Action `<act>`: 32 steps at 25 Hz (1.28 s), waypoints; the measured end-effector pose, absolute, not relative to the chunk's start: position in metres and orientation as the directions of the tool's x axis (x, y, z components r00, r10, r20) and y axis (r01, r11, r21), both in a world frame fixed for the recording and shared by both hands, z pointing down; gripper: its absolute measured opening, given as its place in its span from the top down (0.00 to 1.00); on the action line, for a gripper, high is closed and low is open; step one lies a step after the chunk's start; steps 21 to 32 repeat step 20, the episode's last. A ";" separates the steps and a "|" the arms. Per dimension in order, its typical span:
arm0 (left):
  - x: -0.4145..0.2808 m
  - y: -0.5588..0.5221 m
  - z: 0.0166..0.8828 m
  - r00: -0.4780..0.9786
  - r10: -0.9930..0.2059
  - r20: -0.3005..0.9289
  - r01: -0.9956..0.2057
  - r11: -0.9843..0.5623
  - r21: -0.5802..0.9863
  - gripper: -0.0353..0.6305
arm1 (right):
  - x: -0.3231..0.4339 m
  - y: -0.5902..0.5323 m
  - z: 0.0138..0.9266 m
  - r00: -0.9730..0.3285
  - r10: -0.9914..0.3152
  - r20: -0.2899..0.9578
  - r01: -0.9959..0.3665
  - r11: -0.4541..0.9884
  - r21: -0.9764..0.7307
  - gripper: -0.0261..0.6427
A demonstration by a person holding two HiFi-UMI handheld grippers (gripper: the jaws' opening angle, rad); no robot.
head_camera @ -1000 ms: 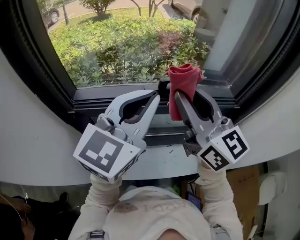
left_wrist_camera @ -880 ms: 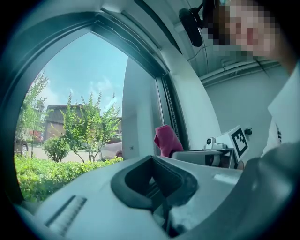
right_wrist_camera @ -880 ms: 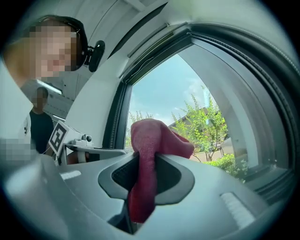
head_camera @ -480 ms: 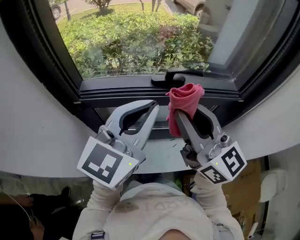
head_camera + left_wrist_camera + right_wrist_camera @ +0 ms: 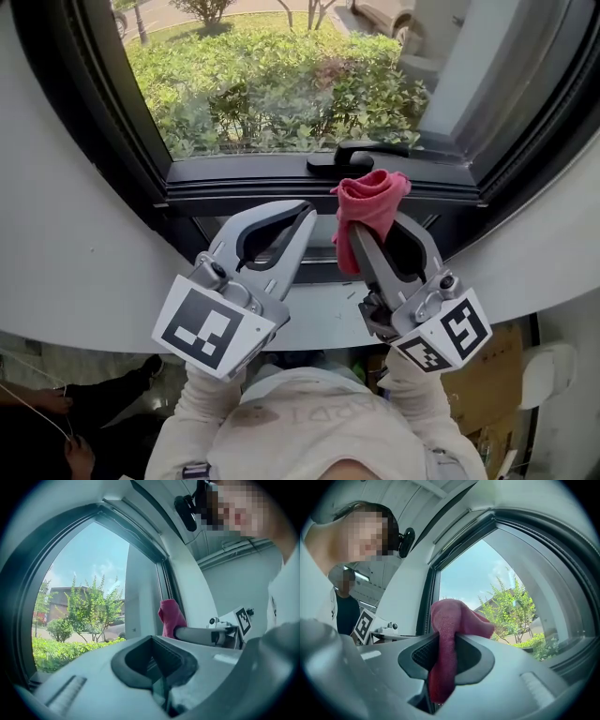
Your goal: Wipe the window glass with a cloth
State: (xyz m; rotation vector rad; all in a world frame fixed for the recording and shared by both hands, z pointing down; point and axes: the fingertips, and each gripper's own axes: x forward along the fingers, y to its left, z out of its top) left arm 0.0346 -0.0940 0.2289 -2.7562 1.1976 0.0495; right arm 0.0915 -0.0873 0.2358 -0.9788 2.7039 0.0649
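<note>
The right gripper is clamped on the red cloth, which is bunched over its tips. The left gripper, just beside it, is closed on nothing. The window glass lies ahead, beyond the handle. The approach is judged in hand; next, the cloth must be pressed against the glass.

Head view looks down; both gripper views look up, sharing the window.

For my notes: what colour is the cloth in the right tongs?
The cloth is pinkish red, plain, with no pattern; it shows best in the right gripper view.
</note>
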 end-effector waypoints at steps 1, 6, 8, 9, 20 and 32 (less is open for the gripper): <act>0.034 -0.094 0.229 0.683 -0.726 -0.086 -0.730 -0.674 -0.112 0.94 | 0.090 -0.086 0.235 -0.739 -0.620 -0.262 -0.631 0.774 -0.049 0.81; 0.033 -0.092 0.226 0.680 -0.729 -0.083 -0.733 -0.671 -0.110 0.94 | 0.088 -0.083 0.235 -0.751 -0.614 -0.244 -0.618 0.783 -0.071 0.81; 0.032 -0.092 0.225 0.675 -0.734 -0.078 -0.738 -0.668 -0.099 0.95 | 0.086 -0.081 0.233 -0.754 -0.609 -0.244 -0.612 0.787 -0.073 0.81; 0.031 -0.091 0.224 0.676 -0.733 -0.081 -0.737 -0.669 -0.097 0.95 | 0.086 -0.080 0.231 -0.755 -0.608 -0.246 -0.611 0.789 -0.074 0.81; 0.026 -0.094 0.227 0.678 -0.732 -0.073 -0.735 -0.673 -0.080 0.95 | 0.077 -0.081 0.235 -0.761 -0.604 -0.235 -0.599 0.794 -0.101 0.81; 0.026 -0.094 0.227 0.678 -0.732 -0.073 -0.735 -0.673 -0.080 0.95 | 0.077 -0.081 0.235 -0.761 -0.604 -0.235 -0.599 0.794 -0.101 0.81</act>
